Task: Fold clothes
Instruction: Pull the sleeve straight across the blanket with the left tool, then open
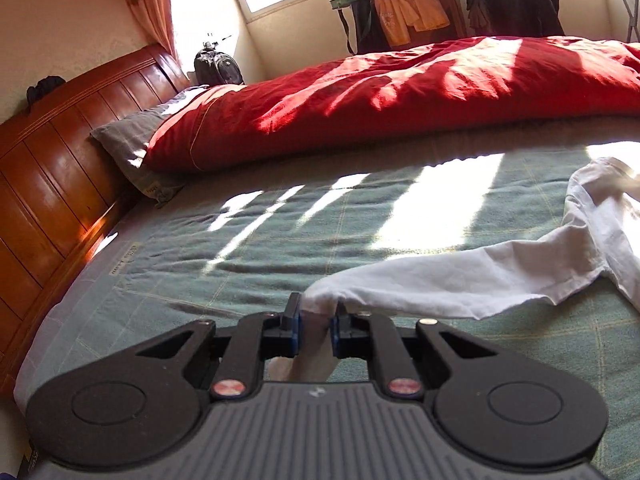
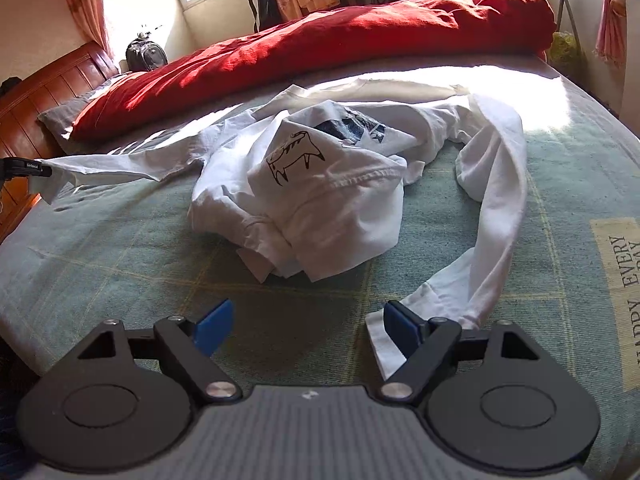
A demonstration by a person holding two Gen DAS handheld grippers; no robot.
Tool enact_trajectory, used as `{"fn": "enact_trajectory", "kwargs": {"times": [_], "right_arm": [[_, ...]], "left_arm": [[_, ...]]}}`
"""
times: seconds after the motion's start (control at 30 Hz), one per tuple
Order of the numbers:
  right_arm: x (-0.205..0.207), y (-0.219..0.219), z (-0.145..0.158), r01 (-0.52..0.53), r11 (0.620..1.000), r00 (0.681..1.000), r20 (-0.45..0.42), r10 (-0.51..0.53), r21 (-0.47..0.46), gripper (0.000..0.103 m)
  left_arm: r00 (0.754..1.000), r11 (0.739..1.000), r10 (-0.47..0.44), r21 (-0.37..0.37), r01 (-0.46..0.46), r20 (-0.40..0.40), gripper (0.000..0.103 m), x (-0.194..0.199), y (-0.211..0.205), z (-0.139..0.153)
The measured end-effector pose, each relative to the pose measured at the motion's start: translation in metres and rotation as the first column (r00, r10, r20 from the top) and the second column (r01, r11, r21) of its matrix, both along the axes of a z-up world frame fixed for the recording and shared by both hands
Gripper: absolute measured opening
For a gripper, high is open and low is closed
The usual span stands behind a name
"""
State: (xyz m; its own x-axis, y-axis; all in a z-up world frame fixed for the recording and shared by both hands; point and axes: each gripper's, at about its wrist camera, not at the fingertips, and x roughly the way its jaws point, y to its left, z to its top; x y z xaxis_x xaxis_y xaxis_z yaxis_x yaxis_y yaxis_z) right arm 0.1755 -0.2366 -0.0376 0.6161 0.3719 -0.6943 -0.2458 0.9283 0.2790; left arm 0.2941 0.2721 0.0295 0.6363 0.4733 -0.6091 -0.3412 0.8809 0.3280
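I see the white shirt [image 2: 320, 184] crumpled mid-bed on the green bedspread [image 2: 120, 248], no container near it. My left gripper [image 1: 316, 316] is clenched on 1 sleeve cuff [image 1: 324, 300], which stretches out leftward toward the headboard [image 1: 60, 152]. My right gripper [image 2: 308, 326] stands released, jaws wide; the other sleeve [image 2: 496, 216] curls down to its right finger.
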Motion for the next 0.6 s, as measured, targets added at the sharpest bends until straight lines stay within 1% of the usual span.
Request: {"fn": "enact_trajectory", "kwargs": {"times": [0.1,0.23,0.33,0.4,0.5,0.6], "right_arm": [[0.002,0.003,0.0,0.004,1.0,1.0,-0.003,-0.004,-0.009,0.086],[0.005,0.009,0.0,0.009,1.0,1.0,-0.011,-0.009,-0.025,0.086],[0.008,0.013,0.0,0.014,0.999,1.0,-0.014,-0.015,-0.04,0.086],[0.008,0.017,0.001,0.013,0.999,1.0,-0.016,-0.013,-0.045,0.086],[0.01,0.022,0.001,0.007,0.998,1.0,-0.017,-0.008,-0.057,0.086],[0.012,0.027,0.001,-0.006,0.998,1.0,-0.02,0.005,-0.059,0.086]], "left_arm": [[0.999,0.999,0.033,-0.015,-0.032,0.017,0.012,0.012,0.018,0.006],[0.996,0.997,0.064,-0.038,-0.061,0.06,0.012,0.03,0.038,0.018],[0.992,0.997,0.071,-0.045,-0.067,0.102,0.012,0.039,0.047,0.026],[0.992,0.997,0.067,-0.044,-0.062,0.111,0.012,0.041,0.05,0.027],[0.995,0.998,0.051,-0.05,-0.047,0.08,0.012,0.04,0.056,0.014],[0.999,0.997,0.042,-0.069,-0.041,0.018,0.012,0.03,0.064,-0.008]]}}
